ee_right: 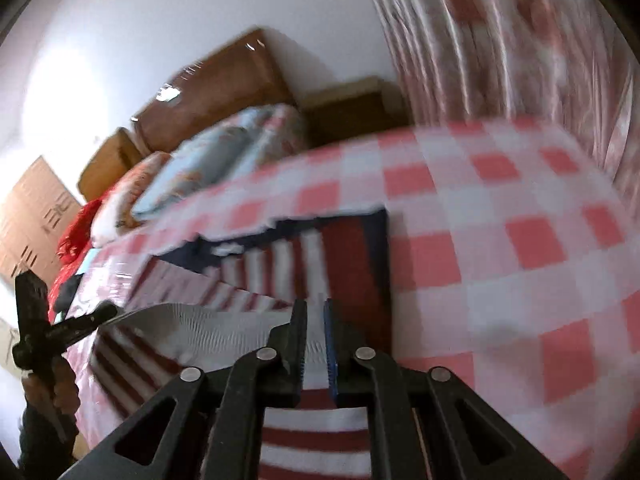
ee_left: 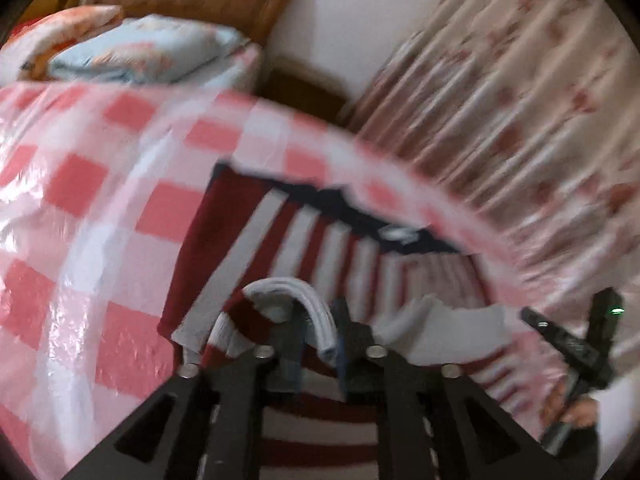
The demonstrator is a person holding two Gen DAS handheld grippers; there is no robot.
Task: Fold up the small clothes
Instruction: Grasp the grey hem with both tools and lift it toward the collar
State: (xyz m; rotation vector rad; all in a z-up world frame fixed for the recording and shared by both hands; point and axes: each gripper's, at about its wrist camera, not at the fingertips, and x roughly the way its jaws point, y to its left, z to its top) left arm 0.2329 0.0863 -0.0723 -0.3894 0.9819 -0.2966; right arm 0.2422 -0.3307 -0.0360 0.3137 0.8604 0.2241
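Both black two-finger grippers, left (ee_left: 316, 340) and right (ee_right: 316, 344), are clamping the red-and-white striped knit garment's (ee_left: 304, 240) hem, mid-fold over the pink checked bedcover (ee_left: 100, 184), probably needing laying flat next.

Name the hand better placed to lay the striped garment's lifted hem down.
Neither alone: left gripper and right gripper each pinch the white hem of the red-and-white striped knit garment, jaws nearly closed, so both lower together.
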